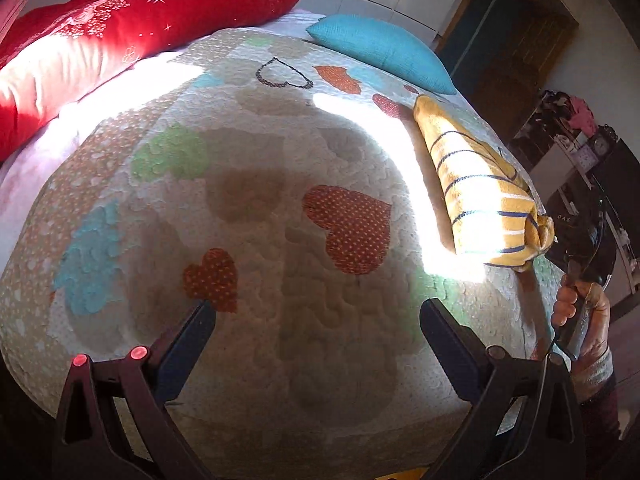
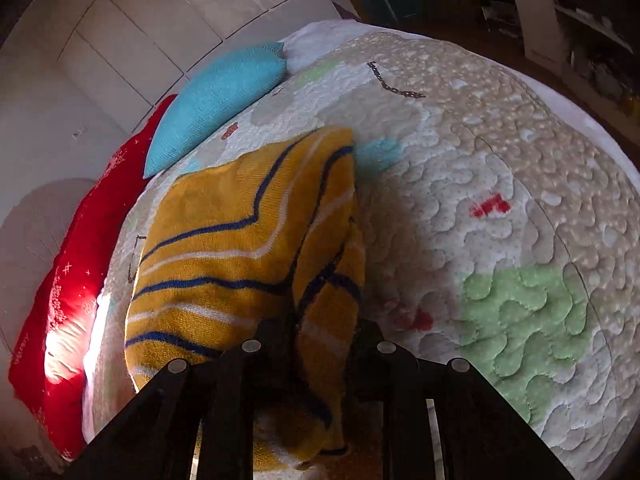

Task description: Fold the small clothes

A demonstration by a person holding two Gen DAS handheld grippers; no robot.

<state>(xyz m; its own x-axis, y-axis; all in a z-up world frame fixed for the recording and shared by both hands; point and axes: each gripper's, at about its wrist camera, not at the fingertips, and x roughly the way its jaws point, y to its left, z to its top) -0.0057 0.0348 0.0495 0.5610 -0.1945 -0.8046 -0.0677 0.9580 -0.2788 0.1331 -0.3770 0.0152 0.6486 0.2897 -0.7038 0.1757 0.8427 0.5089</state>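
A small yellow knit garment with navy and white stripes lies folded on the quilted bedspread near the bed's right edge. My left gripper is open and empty, held above the middle of the quilt, well left of the garment. In the right wrist view the garment fills the middle, and my right gripper is shut on its near edge, with cloth bunched between the fingers. The hand holding the right gripper shows at the right of the left wrist view.
A red pillow and a teal cushion lie at the head of the bed. White wardrobe doors stand behind. A dark doorway and cluttered shelves are beyond the bed's right edge.
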